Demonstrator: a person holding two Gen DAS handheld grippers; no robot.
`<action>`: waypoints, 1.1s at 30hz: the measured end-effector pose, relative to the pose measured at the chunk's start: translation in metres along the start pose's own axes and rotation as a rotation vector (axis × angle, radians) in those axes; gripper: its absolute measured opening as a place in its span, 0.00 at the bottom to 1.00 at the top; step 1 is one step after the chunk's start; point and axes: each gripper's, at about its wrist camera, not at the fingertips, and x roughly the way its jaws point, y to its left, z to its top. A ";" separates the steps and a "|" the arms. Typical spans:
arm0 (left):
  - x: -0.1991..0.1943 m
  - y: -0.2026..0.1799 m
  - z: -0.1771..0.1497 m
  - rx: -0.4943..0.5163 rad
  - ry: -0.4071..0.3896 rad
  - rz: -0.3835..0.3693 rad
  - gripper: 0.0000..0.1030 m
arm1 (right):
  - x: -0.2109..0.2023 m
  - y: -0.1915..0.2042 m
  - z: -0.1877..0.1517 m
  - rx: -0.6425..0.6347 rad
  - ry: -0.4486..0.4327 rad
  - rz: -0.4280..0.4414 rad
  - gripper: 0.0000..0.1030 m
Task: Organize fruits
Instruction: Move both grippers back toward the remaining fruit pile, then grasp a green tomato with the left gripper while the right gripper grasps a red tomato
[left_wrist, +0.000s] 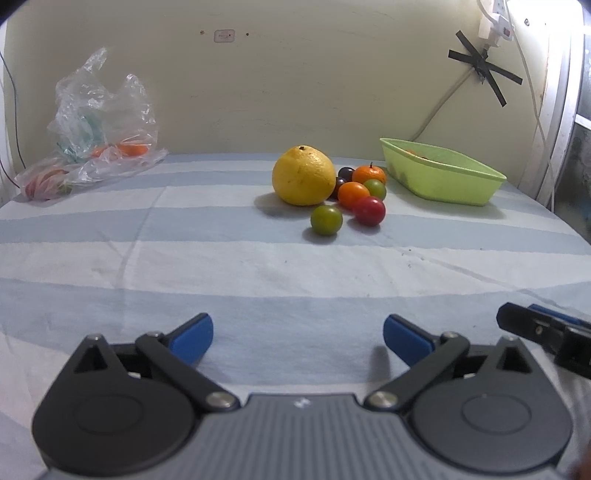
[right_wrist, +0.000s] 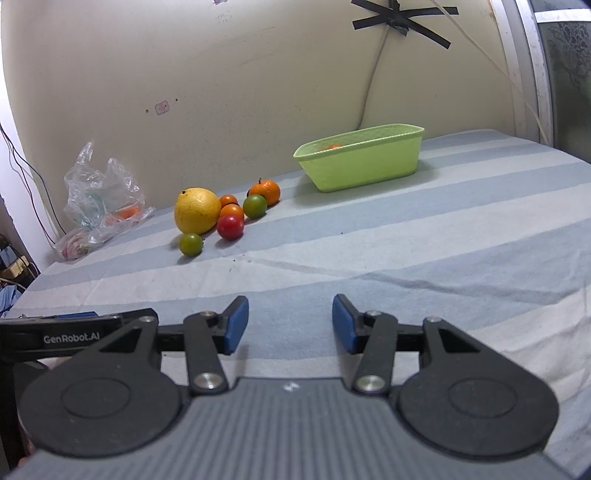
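Striped blue-and-white cloth (left_wrist: 258, 258) covers the work surface, which backs onto a cream wall. We hold both tools low over the near edge, well apart from the fruit. The left gripper (left_wrist: 298, 338) stands with its jaws spread wide and nothing between them; the right gripper (right_wrist: 290, 323) is parted less widely and is likewise empty. The fruit cluster sits at the far side of the cloth: a large yellow citrus (left_wrist: 303, 175), with a mandarin (left_wrist: 369, 173), an orange tomato (left_wrist: 352, 194), a red tomato (left_wrist: 369, 210), a dark grape (left_wrist: 346, 172) and two green tomatoes packed just beside it; the nearer green tomato (left_wrist: 326, 220) lies slightly apart at the front. From the left gripper, the cluster lies ahead and a little to the right. From the right gripper, it lies ahead and well to the left. The green basket (left_wrist: 443, 181) stands right of the cluster, with something orange inside, and its long axis runs at an angle to both tools. We judge the right gripper better placed for the basket and the left for the cluster. A clear plastic bag (left_wrist: 99, 129) holding more produce rests at far left.
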 end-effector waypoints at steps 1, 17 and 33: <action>0.000 0.001 0.000 -0.003 -0.002 -0.005 0.99 | 0.000 0.000 0.000 -0.002 0.000 -0.002 0.52; 0.031 -0.001 0.054 0.233 -0.132 -0.217 0.64 | 0.069 0.026 0.079 -0.183 0.060 0.170 0.44; 0.076 -0.002 0.065 0.231 -0.032 -0.221 0.28 | 0.150 0.044 0.091 -0.196 0.223 0.215 0.42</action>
